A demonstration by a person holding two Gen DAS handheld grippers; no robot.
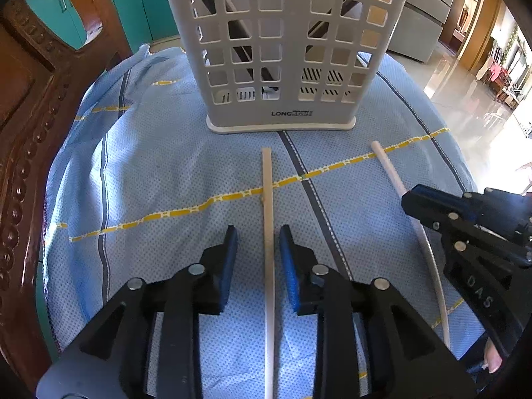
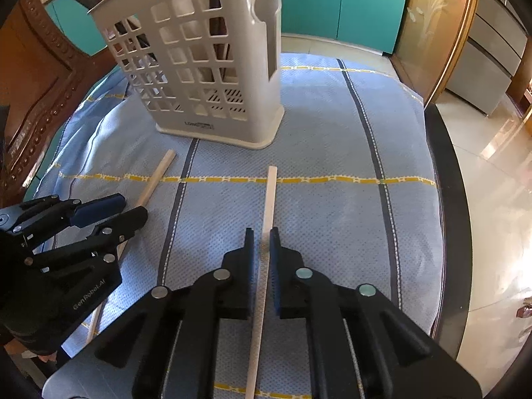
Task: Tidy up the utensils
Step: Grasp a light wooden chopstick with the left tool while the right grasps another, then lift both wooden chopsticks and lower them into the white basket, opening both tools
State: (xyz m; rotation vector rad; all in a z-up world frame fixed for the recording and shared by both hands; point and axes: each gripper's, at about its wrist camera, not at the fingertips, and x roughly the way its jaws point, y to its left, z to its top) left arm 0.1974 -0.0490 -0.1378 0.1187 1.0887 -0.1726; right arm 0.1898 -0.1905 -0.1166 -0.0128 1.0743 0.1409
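Two pale chopsticks lay on the blue cloth (image 1: 159, 173) in front of the white holder (image 1: 279, 66). The left gripper (image 1: 258, 259) had its fingers spread, straddling the left chopstick (image 1: 268, 219) without touching it. The right gripper (image 2: 262, 259) had its fingers nearly closed around the right chopstick (image 2: 270, 199); contact could not be told. Dark utensils (image 1: 239, 33) stood inside the holder. A carved wooden chair (image 1: 30, 126) was at the left.

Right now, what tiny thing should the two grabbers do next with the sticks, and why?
Probably squeeze shut. Each chopstick, left and right, lies on the cloth between open fingers: the left gripper is wide open, the right gripper nearly closed. The holder waits ahead.
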